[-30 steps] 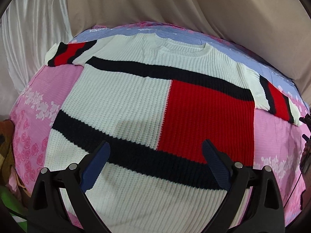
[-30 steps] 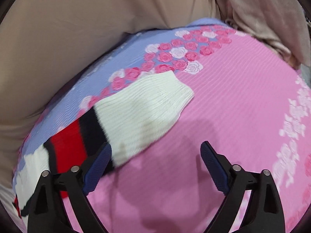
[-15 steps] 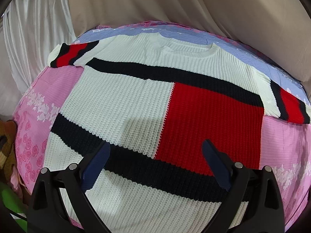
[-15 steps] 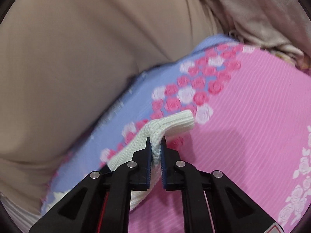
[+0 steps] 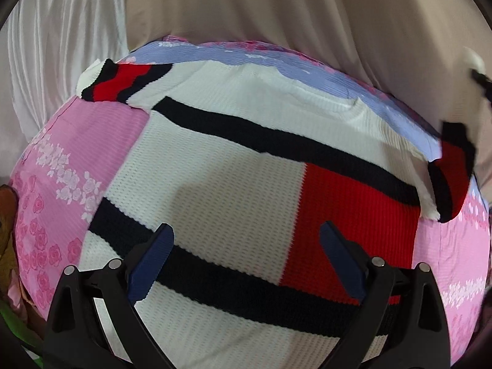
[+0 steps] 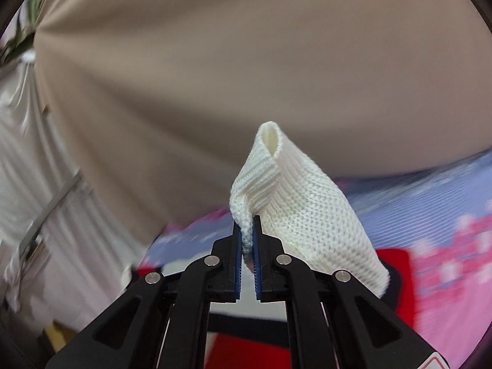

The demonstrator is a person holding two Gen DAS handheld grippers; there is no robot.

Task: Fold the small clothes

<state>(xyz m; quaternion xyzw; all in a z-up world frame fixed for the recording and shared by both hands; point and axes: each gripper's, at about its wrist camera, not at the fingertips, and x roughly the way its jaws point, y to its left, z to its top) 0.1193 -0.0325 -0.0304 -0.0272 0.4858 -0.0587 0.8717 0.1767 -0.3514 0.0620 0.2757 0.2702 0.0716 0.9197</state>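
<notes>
A white knit sweater [image 5: 233, 184] with black stripes and a red block lies flat, front up, on the bed. My left gripper [image 5: 247, 227] hovers open above its lower half, with nothing between the blue pads. The sweater's left sleeve [image 5: 123, 81] lies spread at the far left. Its right sleeve [image 5: 452, 169] is lifted off the bed at the right edge. In the right wrist view my right gripper [image 6: 247, 224] pinches the white sleeve cuff [image 6: 295, 196] and holds it in the air. Its jaws are opening slightly while the knit is still pressed between the pads.
The sweater rests on a pink and lilac floral bedspread [image 5: 92, 141]. A beige curtain [image 5: 276, 15] hangs behind the bed, with a white curtain [image 5: 46, 46] at the left. Brown and green clutter [image 5: 7, 215] shows past the bed's left edge.
My right gripper shut on the white cuff and swung up and over with it, lifting the right sleeve off the bedspread. The left gripper drifted sideways over the sweater and stayed open.
</notes>
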